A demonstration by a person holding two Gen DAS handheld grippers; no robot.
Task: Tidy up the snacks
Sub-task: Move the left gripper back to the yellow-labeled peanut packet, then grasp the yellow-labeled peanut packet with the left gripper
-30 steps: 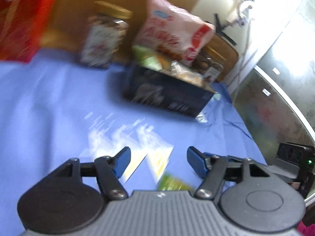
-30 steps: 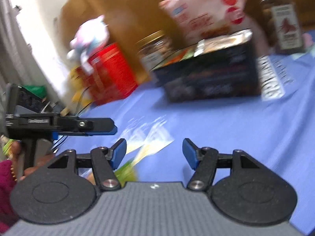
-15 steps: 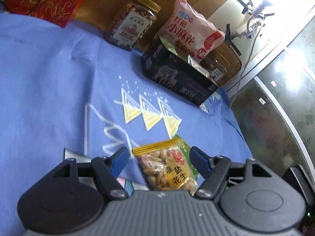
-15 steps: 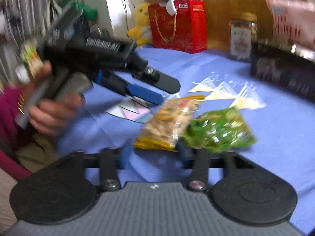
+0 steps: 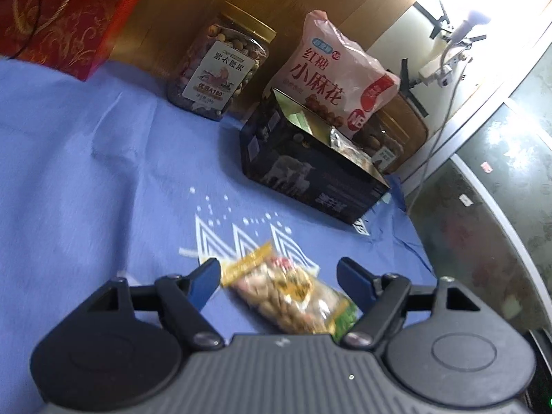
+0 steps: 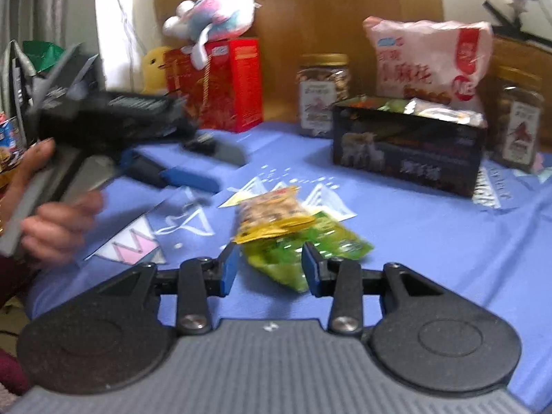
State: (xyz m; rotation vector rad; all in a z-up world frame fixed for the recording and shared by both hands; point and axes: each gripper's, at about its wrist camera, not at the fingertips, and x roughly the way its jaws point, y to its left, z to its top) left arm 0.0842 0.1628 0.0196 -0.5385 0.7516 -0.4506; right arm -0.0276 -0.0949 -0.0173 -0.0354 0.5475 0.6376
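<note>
A: What's the table like?

B: Blue cloth with printed triangles, a wooden wall behind. At the back stand a nut jar, a pink bag of brown-sugar twists and the dark open carton, which already has packets showing inside.

A: And the loose snacks?

B: Two small packets lie together near me: the peanut packet overlapping the green packet.

A: Your claws?

B: My left gripper is spread wide, the peanuts lying between its fingers, nothing pinched. My right gripper is half closed around the near end of the green one; whether the pads touch it I can't tell.

A: How will they handle?

B: Light, I'd judge, with slick crinkly film and loose contents that shift. I'd pinch the flat sealed edge, not the bulging middle, or it may squirm out
</note>
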